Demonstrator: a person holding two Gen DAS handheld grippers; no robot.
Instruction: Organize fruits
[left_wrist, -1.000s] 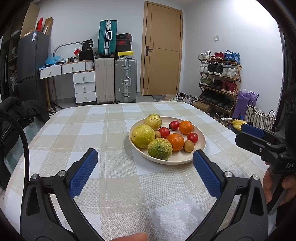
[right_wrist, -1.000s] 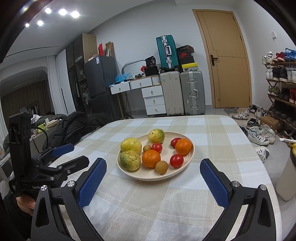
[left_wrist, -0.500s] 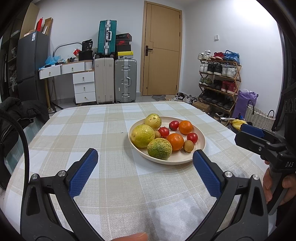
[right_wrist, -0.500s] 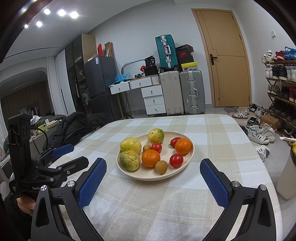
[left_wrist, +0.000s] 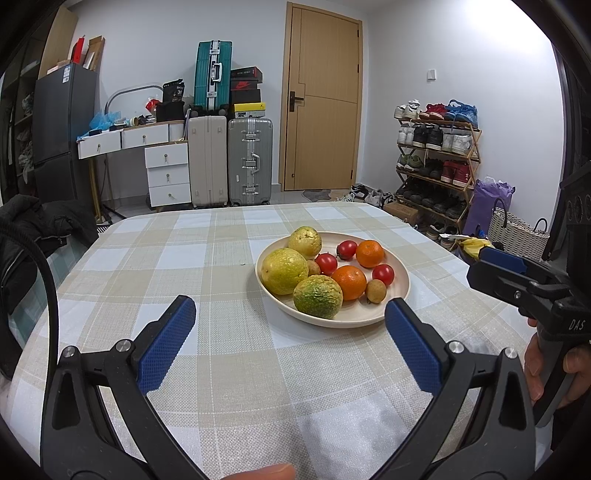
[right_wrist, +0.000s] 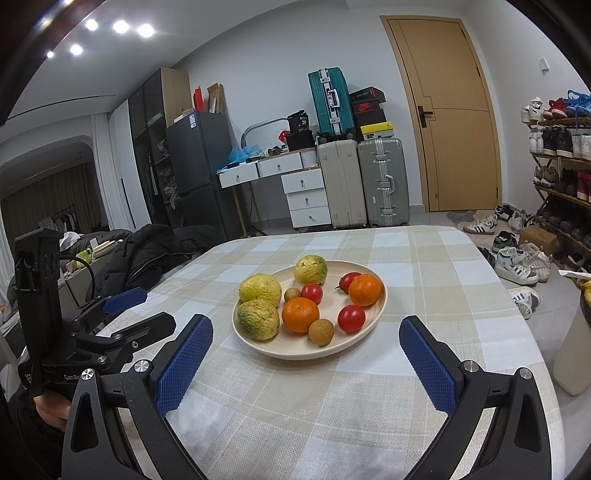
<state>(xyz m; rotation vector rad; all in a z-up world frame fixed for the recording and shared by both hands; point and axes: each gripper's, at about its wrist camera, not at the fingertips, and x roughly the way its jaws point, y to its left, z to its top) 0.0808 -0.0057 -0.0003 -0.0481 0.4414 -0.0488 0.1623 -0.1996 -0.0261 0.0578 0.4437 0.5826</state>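
A cream plate (left_wrist: 356, 315) (right_wrist: 295, 350) stands on the checked tablecloth and holds the fruit. On it are three rough yellow-green citrus (left_wrist: 284, 271) (right_wrist: 260, 290), two oranges (left_wrist: 349, 282) (right_wrist: 300, 314), three red tomatoes (left_wrist: 383, 274) (right_wrist: 351, 318) and two small brown longans (left_wrist: 376, 291) (right_wrist: 321, 332). My left gripper (left_wrist: 289, 301) is open, hovering short of the plate's near-left edge. My right gripper (right_wrist: 304, 321) is open too, just before the plate's near rim. Neither holds anything. Each gripper shows at the side of the other's view.
The round table (left_wrist: 221, 332) drops off on every side. A dark jacket (right_wrist: 147, 254) lies over a chair at the left. A white container (right_wrist: 574, 354) stands past the right table edge. Suitcases (left_wrist: 249, 158), drawers and a shoe rack (left_wrist: 436, 158) line the far walls.
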